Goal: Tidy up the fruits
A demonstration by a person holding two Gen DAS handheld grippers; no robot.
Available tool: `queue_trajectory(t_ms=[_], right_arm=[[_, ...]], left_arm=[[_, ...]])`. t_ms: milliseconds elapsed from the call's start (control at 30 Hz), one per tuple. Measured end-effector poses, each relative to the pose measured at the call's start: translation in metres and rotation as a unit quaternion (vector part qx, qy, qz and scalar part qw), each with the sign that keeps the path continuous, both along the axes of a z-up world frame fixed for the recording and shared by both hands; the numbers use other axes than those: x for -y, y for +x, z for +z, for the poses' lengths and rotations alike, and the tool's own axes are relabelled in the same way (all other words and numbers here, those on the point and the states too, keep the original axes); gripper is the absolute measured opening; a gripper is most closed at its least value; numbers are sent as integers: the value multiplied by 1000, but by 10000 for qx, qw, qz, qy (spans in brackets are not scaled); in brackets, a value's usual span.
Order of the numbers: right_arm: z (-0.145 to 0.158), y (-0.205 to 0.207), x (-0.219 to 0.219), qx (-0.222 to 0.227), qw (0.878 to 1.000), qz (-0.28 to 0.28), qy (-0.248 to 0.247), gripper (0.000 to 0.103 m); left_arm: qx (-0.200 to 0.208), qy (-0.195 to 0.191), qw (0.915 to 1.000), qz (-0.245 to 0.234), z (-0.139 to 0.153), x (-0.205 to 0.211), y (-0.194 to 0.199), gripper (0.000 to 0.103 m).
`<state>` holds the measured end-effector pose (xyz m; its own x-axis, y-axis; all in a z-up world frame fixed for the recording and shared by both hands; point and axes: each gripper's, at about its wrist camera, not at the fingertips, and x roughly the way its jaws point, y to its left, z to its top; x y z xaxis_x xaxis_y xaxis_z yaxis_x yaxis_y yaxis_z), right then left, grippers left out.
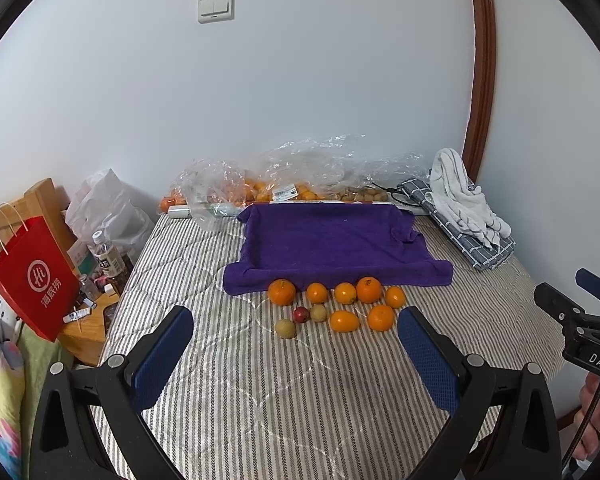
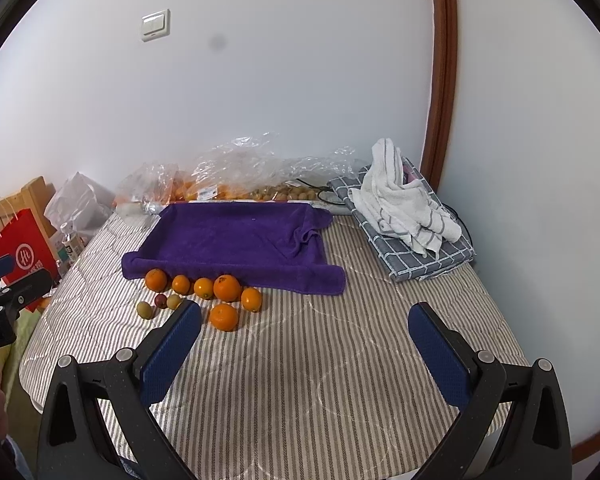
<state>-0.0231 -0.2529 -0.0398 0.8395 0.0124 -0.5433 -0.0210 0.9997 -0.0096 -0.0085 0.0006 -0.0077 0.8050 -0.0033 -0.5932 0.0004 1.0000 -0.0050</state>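
Several oranges [image 1: 369, 289] [image 2: 227, 287] lie in a loose row on the striped bedcover, just in front of a tray draped in a purple towel [image 1: 332, 240] [image 2: 236, 240]. With them sit a small red fruit [image 1: 300, 314] [image 2: 160, 300] and two greenish-brown fruits [image 1: 285, 328] [image 2: 145, 309]. My left gripper [image 1: 296, 334] hangs open above the cover, short of the fruit, with nothing between its fingers. My right gripper [image 2: 304, 330] is open too, to the right of the fruit and empty. One orange is partly hidden behind the right gripper's left finger [image 2: 172, 354].
Clear plastic bags of oranges and brown fruit [image 1: 284, 184] [image 2: 236, 176] line the wall behind the tray. A white striped towel on a grey checked cloth [image 1: 464, 208] [image 2: 408, 212] lies at the right. A red paper bag [image 1: 32, 276] and bottles stand on a bedside table left.
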Motion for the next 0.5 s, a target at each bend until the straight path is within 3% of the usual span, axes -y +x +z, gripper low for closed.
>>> queue_trajectory(t_ms=[500], right_arm=[[0,-1,0,-11,10000,-31,-57,102]], left_arm=[[-13,8,10000,-34,-2,1,-1,103]])
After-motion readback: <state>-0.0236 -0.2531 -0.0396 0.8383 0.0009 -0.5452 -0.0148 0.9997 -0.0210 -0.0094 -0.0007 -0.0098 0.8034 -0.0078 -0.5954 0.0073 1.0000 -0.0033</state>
